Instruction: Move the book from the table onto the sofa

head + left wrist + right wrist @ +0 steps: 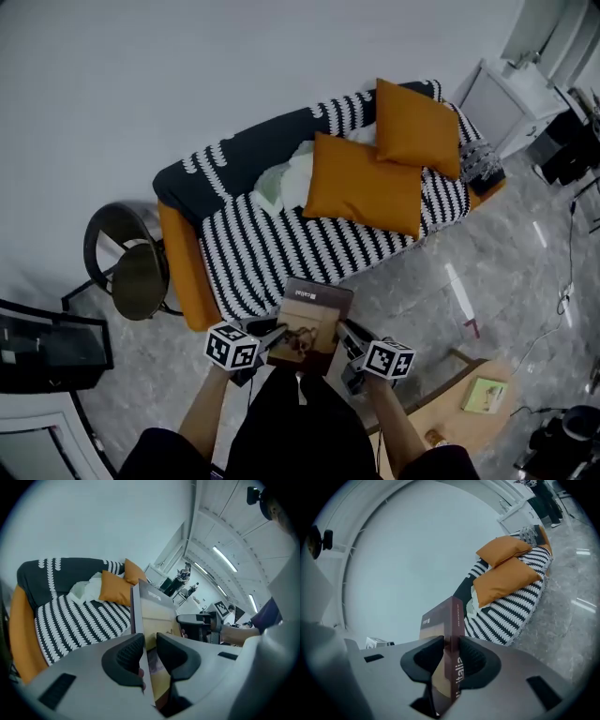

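- I hold the book (pixel 309 328) from both sides; the left gripper (pixel 269 333) clamps its open edge and the right gripper (pixel 351 337) its spine; both sets of jaws are part-closed, pads pressing on the covers.
- Book location: in the air above the floor, just short of the sofa (pixel 272 248).
- Step in hand, by my judgement: transport; next I must bring it over the striped seat, lower it flat, then release both grips together.

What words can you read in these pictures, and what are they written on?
"italia": on the spine of the book, right gripper view; more letters may be hidden by the jaws.
Small print at the top of the book's cover, head view: too blurred to read.
Marker cubes: black-and-white squares only, no words.
Small green booklet: too small to read.
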`<move>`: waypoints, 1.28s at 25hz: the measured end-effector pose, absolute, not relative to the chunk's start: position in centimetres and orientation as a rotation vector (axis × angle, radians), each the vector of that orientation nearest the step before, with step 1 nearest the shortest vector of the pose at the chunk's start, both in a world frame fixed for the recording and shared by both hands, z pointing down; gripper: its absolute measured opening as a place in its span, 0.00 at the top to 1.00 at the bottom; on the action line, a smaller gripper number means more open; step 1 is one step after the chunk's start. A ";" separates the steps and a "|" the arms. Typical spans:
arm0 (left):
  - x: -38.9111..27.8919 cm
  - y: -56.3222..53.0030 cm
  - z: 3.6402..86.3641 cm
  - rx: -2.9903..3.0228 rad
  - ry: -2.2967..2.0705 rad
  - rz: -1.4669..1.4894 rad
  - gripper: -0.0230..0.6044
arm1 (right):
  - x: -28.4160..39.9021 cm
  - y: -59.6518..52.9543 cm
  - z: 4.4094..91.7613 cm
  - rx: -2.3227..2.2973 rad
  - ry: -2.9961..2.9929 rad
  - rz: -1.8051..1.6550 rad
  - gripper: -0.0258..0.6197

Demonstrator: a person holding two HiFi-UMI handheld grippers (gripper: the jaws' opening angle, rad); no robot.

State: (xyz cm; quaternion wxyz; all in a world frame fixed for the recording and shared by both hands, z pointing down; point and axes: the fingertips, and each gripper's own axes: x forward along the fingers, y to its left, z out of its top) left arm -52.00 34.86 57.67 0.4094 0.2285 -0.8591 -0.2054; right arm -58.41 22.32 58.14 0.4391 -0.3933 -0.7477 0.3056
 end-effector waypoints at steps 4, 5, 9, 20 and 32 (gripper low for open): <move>-54.1 37.1 58.6 0.560 -2.166 -0.544 0.80 | -60.7 24.5 59.1 -0.968 -1.849 0.757 0.77; -54.7 37.7 58.9 0.557 -2.165 -0.554 0.80 | -61.3 25.2 59.4 -0.964 -1.846 0.761 0.77; -57.4 40.9 60.7 0.555 -2.149 -0.588 0.80 | -64.1 28.4 61.3 -0.941 -1.834 0.773 0.77; -64.9 49.7 67.5 0.611 -2.073 -0.652 0.80 | -72.4 37.4 67.3 -0.881 -1.856 0.764 0.77; -69.5 53.1 74.4 0.560 -2.028 -0.675 0.81 | -78.0 41.4 73.9 -0.876 -1.808 0.751 0.77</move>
